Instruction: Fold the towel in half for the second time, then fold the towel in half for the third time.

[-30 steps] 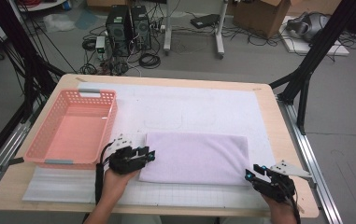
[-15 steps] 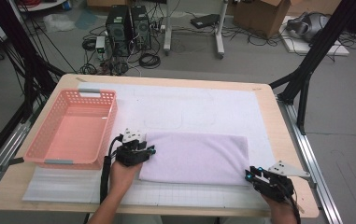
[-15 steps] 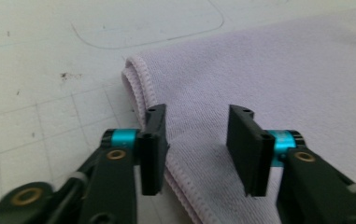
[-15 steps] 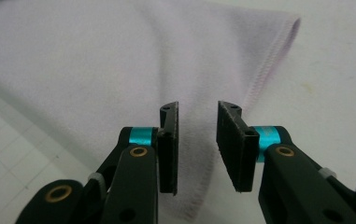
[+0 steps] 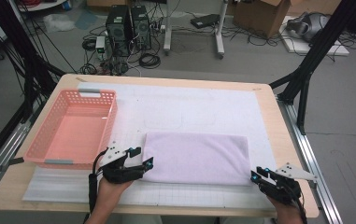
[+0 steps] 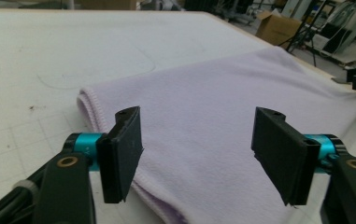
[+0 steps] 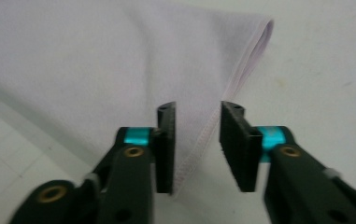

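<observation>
**Folded towel flat on the bench, both sets of jaws off it**

The lilac towel (image 5: pixel 198 157) lies folded in a long rectangle on the white mat (image 5: pixel 189 107) that covers the bench (image 5: pixel 269 100), just right of the pink basket (image 5: pixel 49 140).

The left gripper (image 5: pixel 140 158) sits at the towel's near left corner. In the left gripper view the towel (image 6: pixel 203 107) spreads out beyond and below the jaws, its rolled hem passing under the left one. The jaws have just been opening; they stand wide apart, with the cloth beneath the gap rather than pinched, and neither pad presses on it.

The right gripper (image 5: pixel 258 175) sits at the near right corner. In the right gripper view the stitched edge of the towel (image 7: pixel 96 60) runs down into the gap between the jaws. These jaws have just been opening too; they stand a little apart, and daylight shows on both sides of the hem, so nothing is clamped.

The basket stands with its inside bare.
</observation>
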